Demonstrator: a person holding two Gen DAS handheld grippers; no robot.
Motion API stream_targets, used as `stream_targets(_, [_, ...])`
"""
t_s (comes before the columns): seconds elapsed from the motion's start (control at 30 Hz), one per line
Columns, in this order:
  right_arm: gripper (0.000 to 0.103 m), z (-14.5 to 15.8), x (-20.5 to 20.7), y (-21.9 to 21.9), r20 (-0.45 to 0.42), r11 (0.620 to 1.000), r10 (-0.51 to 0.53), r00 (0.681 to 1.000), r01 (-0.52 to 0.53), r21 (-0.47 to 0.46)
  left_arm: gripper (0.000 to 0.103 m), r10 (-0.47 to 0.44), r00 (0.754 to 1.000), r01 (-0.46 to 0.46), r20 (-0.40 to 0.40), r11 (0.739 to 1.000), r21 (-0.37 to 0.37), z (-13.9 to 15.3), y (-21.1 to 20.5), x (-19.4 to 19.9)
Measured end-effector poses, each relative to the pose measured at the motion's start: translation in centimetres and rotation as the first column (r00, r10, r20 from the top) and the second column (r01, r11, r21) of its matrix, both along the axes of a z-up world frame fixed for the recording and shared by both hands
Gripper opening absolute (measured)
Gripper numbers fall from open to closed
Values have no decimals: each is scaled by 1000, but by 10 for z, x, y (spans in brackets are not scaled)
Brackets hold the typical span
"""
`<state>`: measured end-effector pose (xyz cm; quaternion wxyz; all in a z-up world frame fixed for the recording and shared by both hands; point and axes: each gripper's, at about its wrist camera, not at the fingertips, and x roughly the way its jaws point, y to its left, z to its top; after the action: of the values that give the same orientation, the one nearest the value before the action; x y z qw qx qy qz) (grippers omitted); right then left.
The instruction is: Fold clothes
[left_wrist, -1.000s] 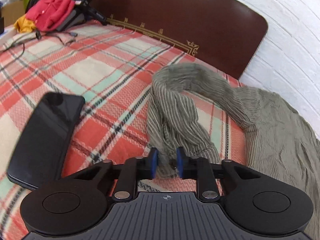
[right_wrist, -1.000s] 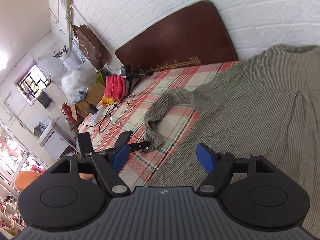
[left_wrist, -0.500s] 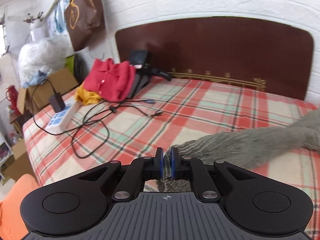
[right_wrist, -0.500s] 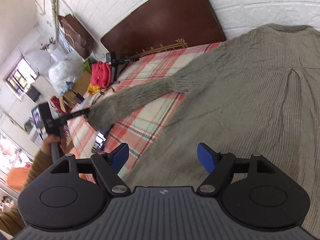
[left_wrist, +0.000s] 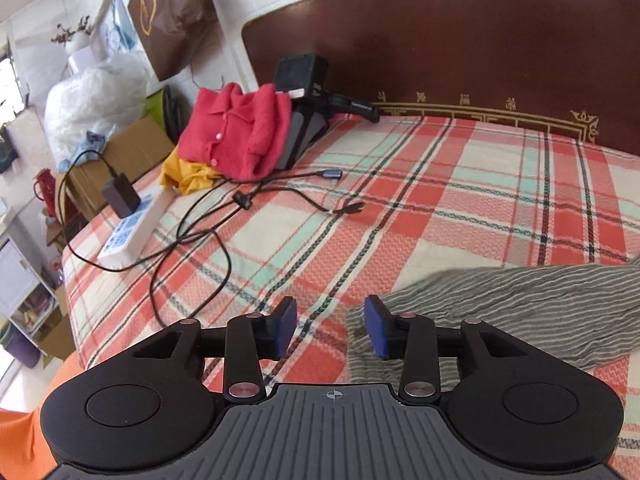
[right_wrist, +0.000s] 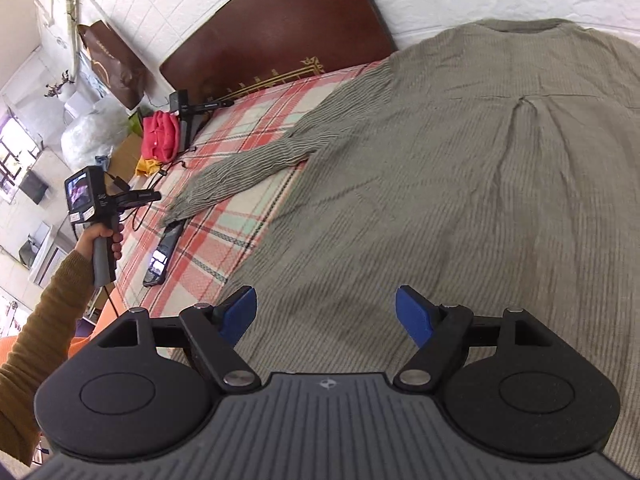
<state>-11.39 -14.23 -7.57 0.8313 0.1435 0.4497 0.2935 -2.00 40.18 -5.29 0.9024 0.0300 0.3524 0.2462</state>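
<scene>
Left gripper (left_wrist: 331, 332) released, its 2 blue pads over the grey-green striped shirt's sleeve (left_wrist: 516, 304). Right gripper (right_wrist: 326, 314) released above shirt body (right_wrist: 460, 184).

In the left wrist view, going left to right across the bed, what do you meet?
White power strip → yellow garment → red cardigan → loose black cable end → striped grey sleeve.

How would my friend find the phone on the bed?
Start at the plaid bed cover. Follow the grey shirt's sleeve to its tip; the phone lies just past the cuff. It is the only flat black slab, its glossy screen reflecting light.
</scene>
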Motion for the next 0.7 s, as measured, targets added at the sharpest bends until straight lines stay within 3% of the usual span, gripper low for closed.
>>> stream_targets(0.1, [80, 4, 9, -2, 15, 1000, -6, 1000, 6, -20, 61, -13, 999, 14, 29, 1000, -14, 9, -1, -9])
stream_targets(0.17, [80, 12, 22, 1, 34, 1000, -3, 999, 4, -29, 71, -25, 999, 27, 46, 999, -33, 15, -2, -14])
stream_targets(0.33, [80, 48, 72, 41, 130, 997, 74, 989, -70, -36, 71, -89, 994, 101, 62, 971, -215, 24, -16, -15])
stream_targets(0.4, [81, 58, 94, 70, 218, 988, 141, 966, -122, -98, 71, -175, 983, 181, 49, 970, -165, 14, -38, -17])
stream_targets(0.5, [82, 55, 127, 126, 345, 935, 301, 889, -204, -290, 71, -320, 947, 319, -15, 947, -49, -6, -78, -19])
stream_targets(0.57, [82, 41, 151, 159, 363, 884, 391, 846, -234, -405, 71, -400, 914, 401, -63, 916, 3, -20, -100, -18])
stream_targets(0.63, [81, 25, 175, 184, 349, 838, 451, 822, -255, -483, 71, -428, 900, 432, -80, 901, 36, -29, -112, -14])
stream_targets(0.7, [82, 12, 192, 201, 345, 808, 494, 798, -275, -521, 71, -450, 890, 452, -74, 892, 20, -34, -112, -7])
